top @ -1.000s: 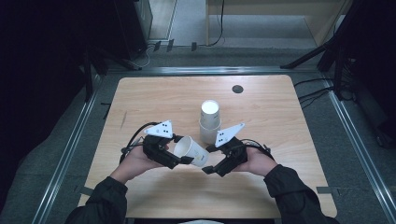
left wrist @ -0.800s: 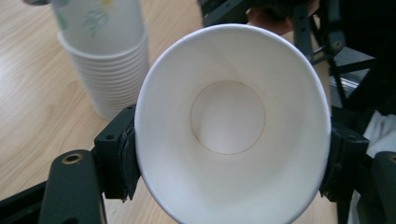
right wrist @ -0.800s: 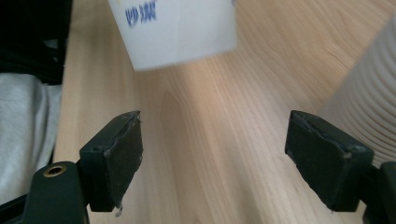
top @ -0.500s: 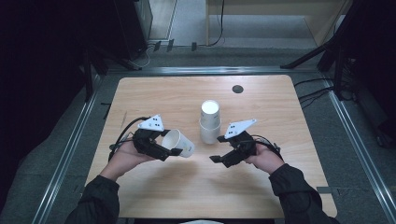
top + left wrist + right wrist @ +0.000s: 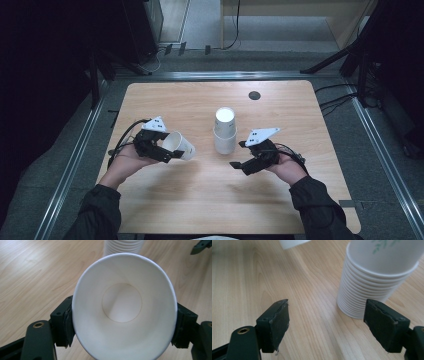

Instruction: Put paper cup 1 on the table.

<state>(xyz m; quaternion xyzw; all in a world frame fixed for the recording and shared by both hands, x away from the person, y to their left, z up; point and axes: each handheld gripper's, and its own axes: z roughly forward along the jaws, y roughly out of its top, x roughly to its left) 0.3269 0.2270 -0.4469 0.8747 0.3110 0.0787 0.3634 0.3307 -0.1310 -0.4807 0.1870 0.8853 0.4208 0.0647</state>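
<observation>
High view: left gripper (image 5: 167, 152) pinches 1 white paper cup (image 5: 180, 145) lying sideways above the light wooden table (image 5: 200, 195), left of the upside-down stack of white paper cups (image 5: 225, 131). Right gripper (image 5: 239, 161) is just right of the stack, jaws apart.

Left gripper view: pads squeeze the cup (image 5: 123, 307), mouth toward camera.

Right gripper view: jaws spread, nothing between; they have just been closing slightly. Stack (image 5: 372, 287) just ahead.

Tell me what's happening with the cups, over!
Left tongs squeeze one white paper cup, tipped sideways. Right tongs open, empty. Upside-down stack of white paper cups between them.
</observation>
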